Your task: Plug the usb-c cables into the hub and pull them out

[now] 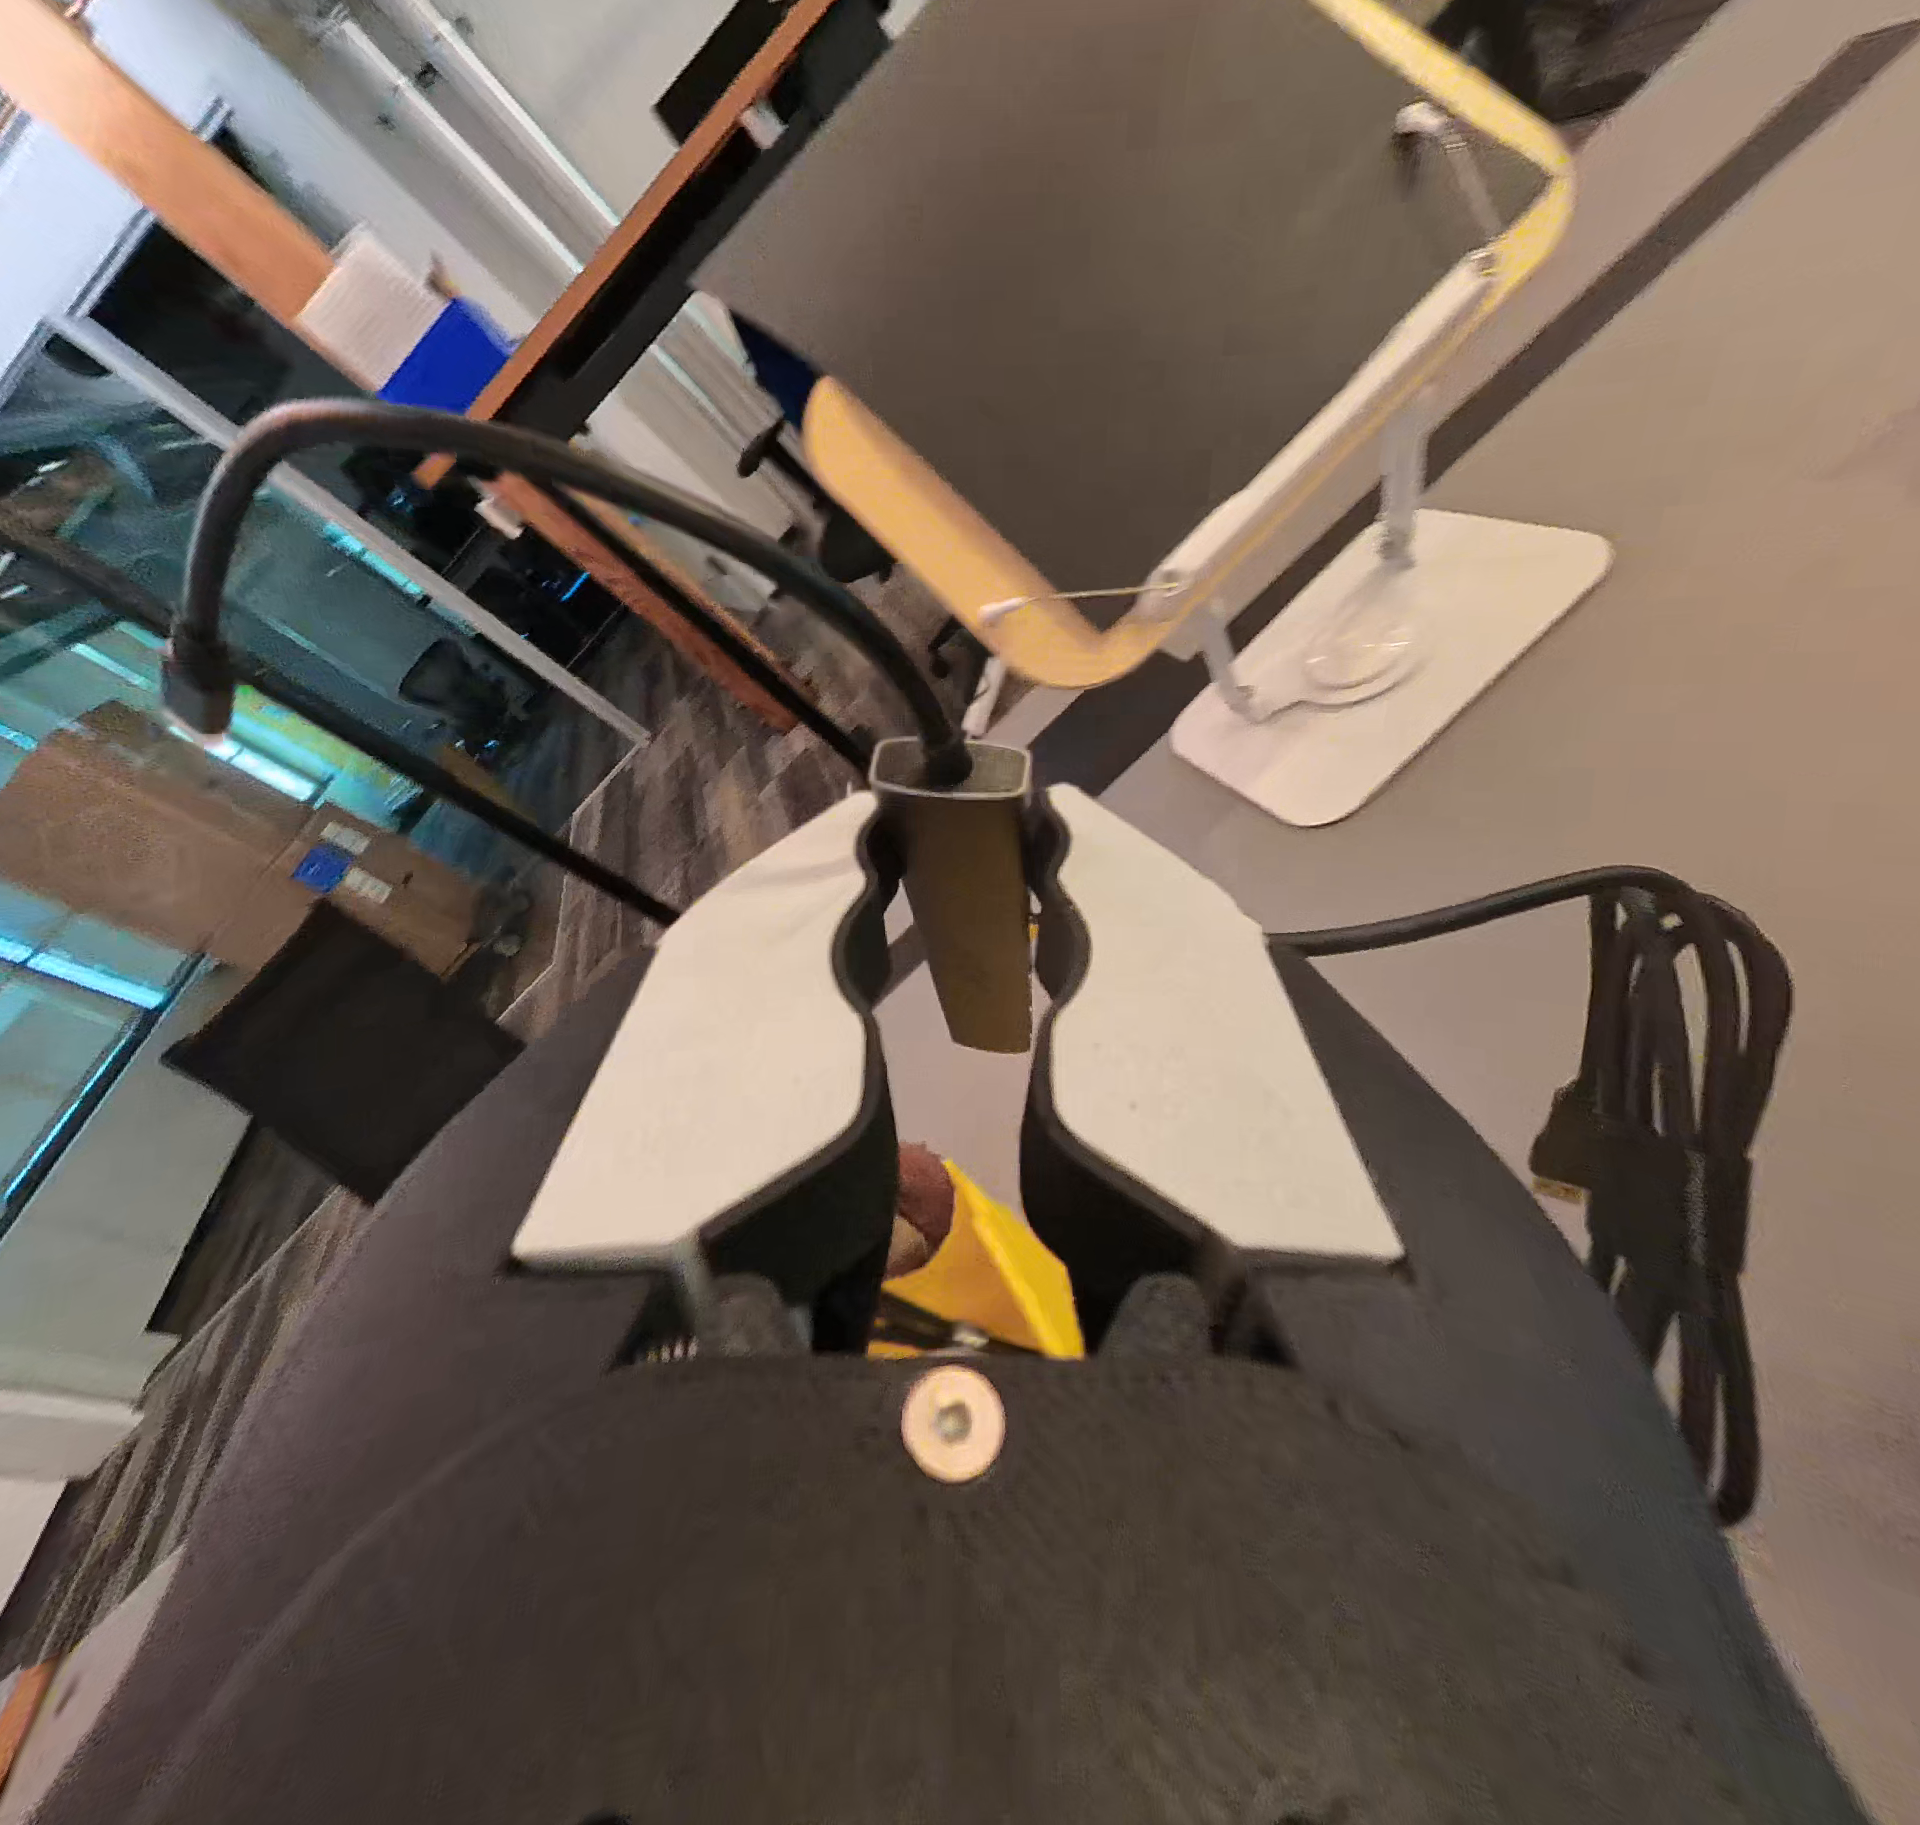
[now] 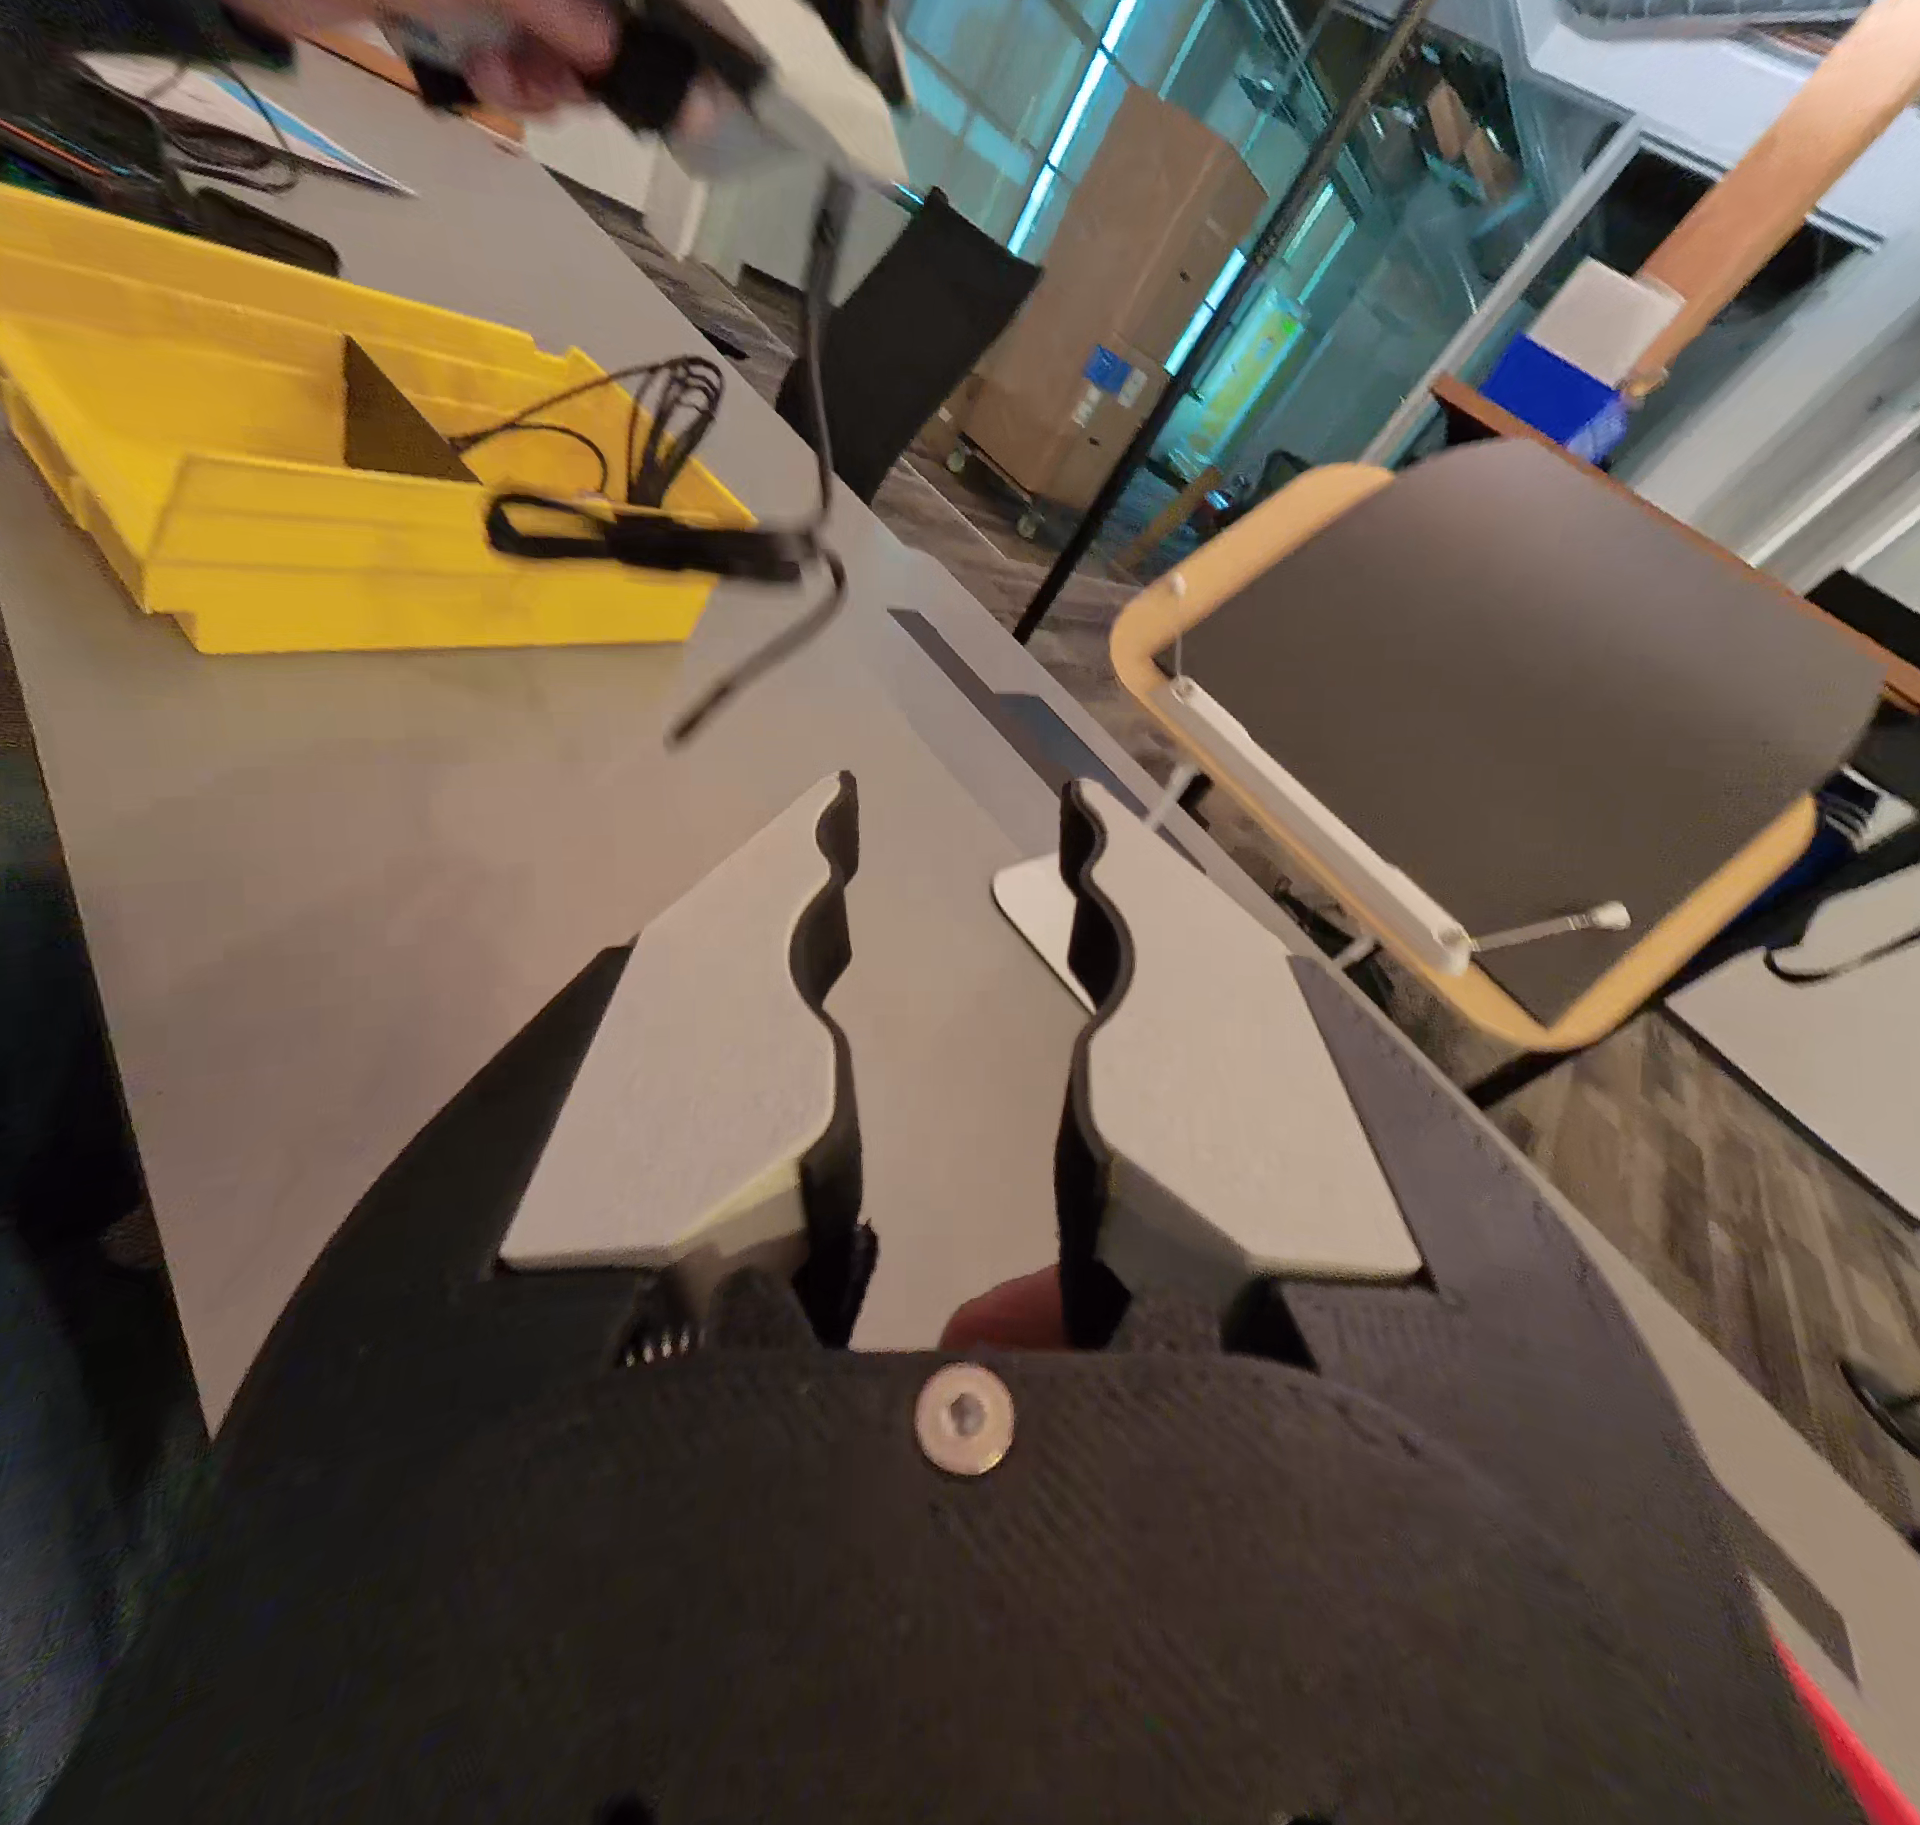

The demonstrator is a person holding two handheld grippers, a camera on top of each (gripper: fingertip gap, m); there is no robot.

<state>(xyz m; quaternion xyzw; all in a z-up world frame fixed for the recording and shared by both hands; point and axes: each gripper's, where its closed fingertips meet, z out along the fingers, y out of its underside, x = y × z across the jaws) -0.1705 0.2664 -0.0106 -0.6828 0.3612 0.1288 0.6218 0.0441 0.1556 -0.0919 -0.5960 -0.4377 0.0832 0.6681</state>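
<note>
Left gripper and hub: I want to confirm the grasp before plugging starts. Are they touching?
Touching. The left wrist view shows the left gripper with its fingertips pressed against both sides of the hub, which hangs clamped between them with no gap.

Left tool (image 1: 954, 819) clamped, right tool (image 2: 961, 799) agape

Bare grey surface (image 2: 436, 840) lies ahead of the right claw (image 2: 961, 809); yellow bin (image 2: 312, 549) crowds the left, lamp base (image 2: 1029, 908) just right.
</note>
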